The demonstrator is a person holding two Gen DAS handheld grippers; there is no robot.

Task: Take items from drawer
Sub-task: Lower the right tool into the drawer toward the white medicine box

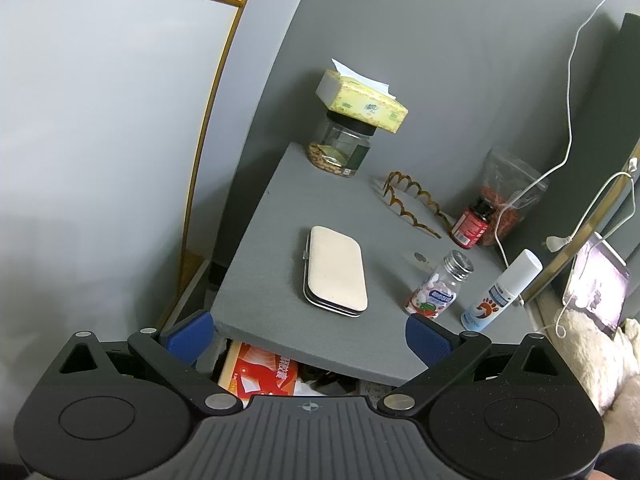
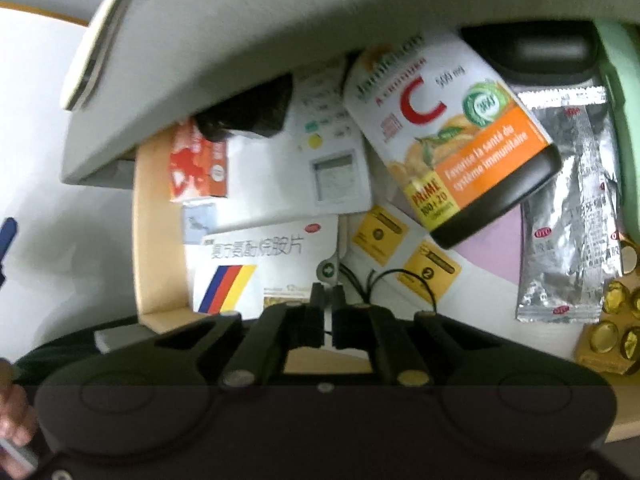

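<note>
The right tool (image 2: 328, 312) hangs over the open drawer (image 2: 160, 240) with its jaws drawn together; a thin black cord (image 2: 404, 276) runs just ahead of the tips, but the blur hides whether it is pinched or merely lies beneath them. The left tool (image 1: 308, 336) stands wide open and empty above the front edge of the table (image 1: 280, 208).

Ahead and to the right of the right tool lies the vitamin C bottle (image 2: 452, 128) on its side — a smooth, rigid plastic cylinder, probably the heaviest piece here and likely to roll or slip. A grip across the middle of the body, squarely over the label, looks safest. Just ahead to the left sits the white medicine box (image 2: 260, 264), light, flat card that would crush under a hard squeeze (best taken by an edge). Behind it a white remote (image 2: 332, 160) is stiff and easy. Far right, the silver sachets (image 2: 568, 220) are limp and slick, so a pinch at the sealed end suits them.
</note>
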